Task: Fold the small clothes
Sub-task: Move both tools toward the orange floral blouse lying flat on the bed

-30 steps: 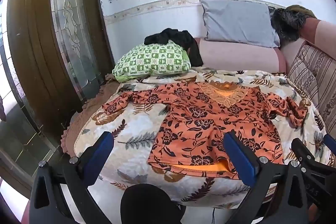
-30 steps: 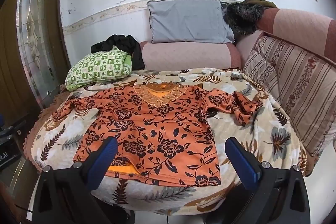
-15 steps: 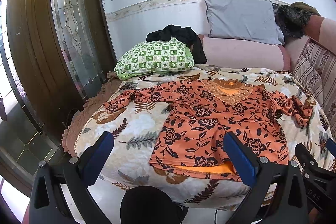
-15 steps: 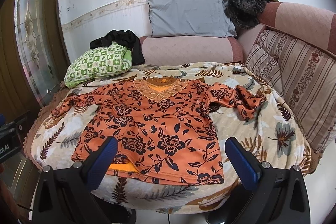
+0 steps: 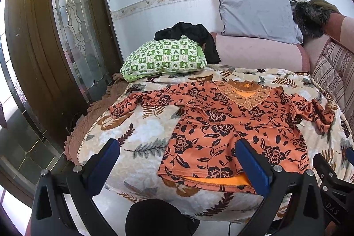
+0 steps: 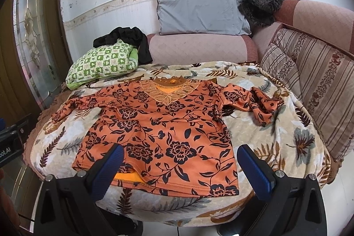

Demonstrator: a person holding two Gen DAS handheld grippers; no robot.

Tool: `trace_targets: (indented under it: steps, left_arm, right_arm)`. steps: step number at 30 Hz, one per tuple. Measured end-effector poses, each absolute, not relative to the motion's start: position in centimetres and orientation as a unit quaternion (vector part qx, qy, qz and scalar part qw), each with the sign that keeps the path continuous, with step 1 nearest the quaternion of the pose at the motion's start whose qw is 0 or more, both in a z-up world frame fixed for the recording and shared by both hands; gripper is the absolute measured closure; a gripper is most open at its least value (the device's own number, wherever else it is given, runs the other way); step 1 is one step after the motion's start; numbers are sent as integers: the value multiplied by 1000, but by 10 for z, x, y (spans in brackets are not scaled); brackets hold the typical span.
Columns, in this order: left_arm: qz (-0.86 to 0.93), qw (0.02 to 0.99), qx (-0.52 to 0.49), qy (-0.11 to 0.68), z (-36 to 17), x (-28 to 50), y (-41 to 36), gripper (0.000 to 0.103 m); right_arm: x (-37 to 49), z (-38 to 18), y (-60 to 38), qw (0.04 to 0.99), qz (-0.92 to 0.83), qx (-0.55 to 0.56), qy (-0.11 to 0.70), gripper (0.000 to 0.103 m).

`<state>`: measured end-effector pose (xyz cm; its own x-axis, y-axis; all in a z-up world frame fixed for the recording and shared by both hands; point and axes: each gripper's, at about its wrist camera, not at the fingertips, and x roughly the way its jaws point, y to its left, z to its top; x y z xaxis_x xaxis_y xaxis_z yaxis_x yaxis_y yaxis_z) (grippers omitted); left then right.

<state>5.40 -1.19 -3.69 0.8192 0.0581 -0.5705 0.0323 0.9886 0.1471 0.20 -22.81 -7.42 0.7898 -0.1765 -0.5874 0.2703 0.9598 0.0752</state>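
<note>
An orange blouse with black flowers [image 5: 230, 125] lies flat, front up, on a leaf-print blanket [image 5: 141, 132]; its lace neck points to the far side. It also shows in the right wrist view [image 6: 159, 125]. Its left sleeve [image 5: 137, 103] is stretched out; its right sleeve [image 6: 258, 105] is crumpled. My left gripper [image 5: 177, 160] is open and empty, held above the near hem at the blouse's left corner. My right gripper [image 6: 180, 163] is open and empty, above the near hem.
A green checked pillow [image 5: 163, 59] with a black garment [image 5: 192, 34] on it lies at the far left. A grey cushion [image 6: 199, 10] leans on the pink sofa back [image 6: 197, 48]. Striped cushions [image 6: 314, 90] stand to the right. A wooden door [image 5: 44, 41] is on the left.
Both grippers have moved a little forward and lower toward the blouse; it looks larger in both views. The blouse has not moved. Both grippers stay open.
</note>
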Motion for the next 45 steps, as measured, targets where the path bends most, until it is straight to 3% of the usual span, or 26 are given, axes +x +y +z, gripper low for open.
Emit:
trace_targets:
  steps: [45]
  left_arm:
    - [-27, 941, 108, 318, -52, 139, -81, 0]
  right_arm:
    - [57, -96, -287, 931, -174, 84, 310, 0]
